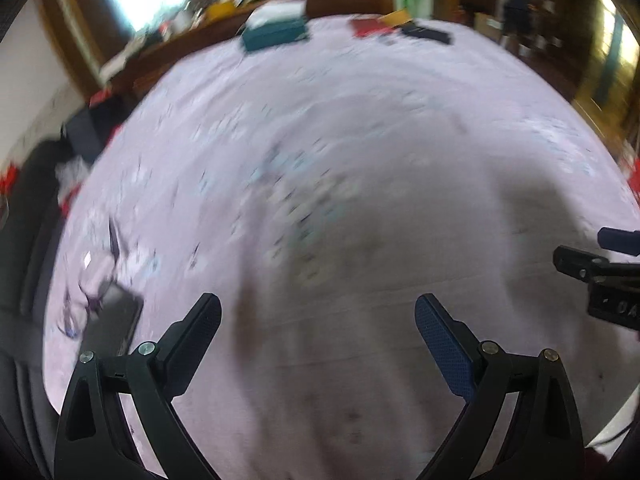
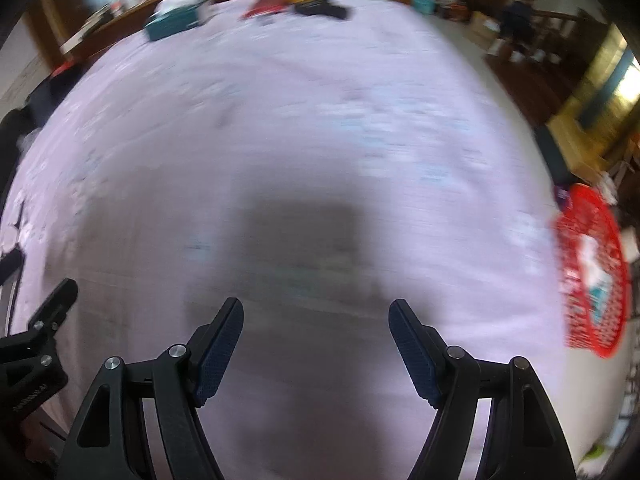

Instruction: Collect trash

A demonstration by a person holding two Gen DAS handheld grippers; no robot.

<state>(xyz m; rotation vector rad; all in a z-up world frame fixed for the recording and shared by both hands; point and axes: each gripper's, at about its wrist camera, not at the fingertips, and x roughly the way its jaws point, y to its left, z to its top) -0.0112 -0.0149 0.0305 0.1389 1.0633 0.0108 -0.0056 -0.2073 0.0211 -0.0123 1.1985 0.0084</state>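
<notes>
Both views are motion-blurred. My left gripper (image 1: 318,306) is open and empty above a table covered with a pale lilac patterned cloth (image 1: 340,140). My right gripper (image 2: 316,310) is open and empty over the same cloth (image 2: 280,120). A red mesh basket (image 2: 592,272) with white and teal scraps inside stands off the table's right edge in the right wrist view. The right gripper's body (image 1: 600,276) shows at the right edge of the left wrist view; the left gripper's finger (image 2: 52,312) shows at the lower left of the right wrist view.
A dark phone (image 1: 114,320) lies by crumpled pale scraps (image 1: 96,276) at the table's left edge. At the far end are a teal box (image 1: 276,32), a red item (image 1: 370,26) and a black item (image 1: 428,34). A dark chair (image 1: 24,220) stands left.
</notes>
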